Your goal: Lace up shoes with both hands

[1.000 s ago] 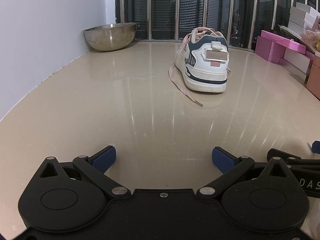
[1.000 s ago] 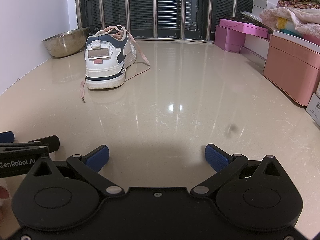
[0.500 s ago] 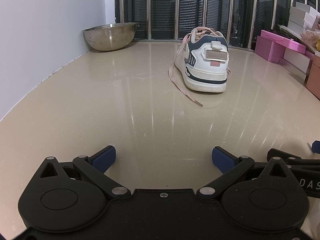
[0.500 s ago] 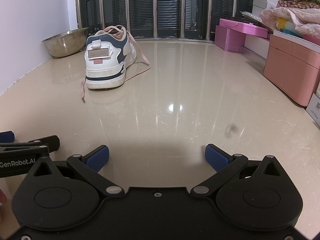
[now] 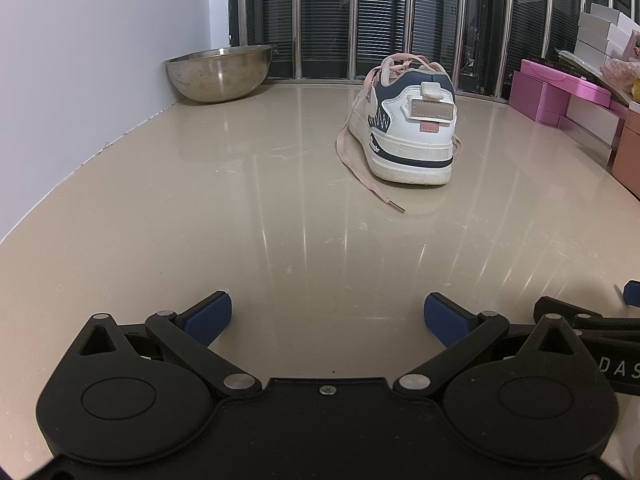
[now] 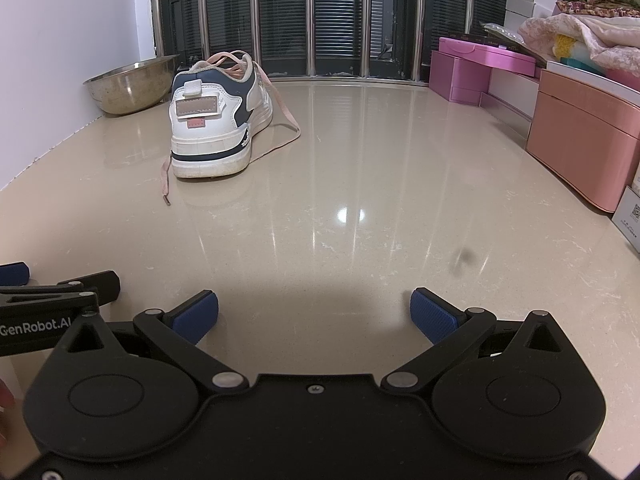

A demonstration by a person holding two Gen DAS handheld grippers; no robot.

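Pink flat laces [image 5: 352,152] are hanging loose from the white and navy low-top sneaker [image 5: 408,128], which is standing heel-first toward the cameras near the far left corner of the glossy beige floor [image 5: 280,208], beside a dented steel bowl [image 5: 218,74]. One lace end is trailing on the floor to each side of the shoe. Both tools, the left gripper [image 5: 328,314] and right gripper [image 6: 314,310], are sitting low with jaws spread wide, grasping nothing, well apart from the shoe. Lacing appears not yet begun; reaching, picking up each lace end and tying are all remaining.
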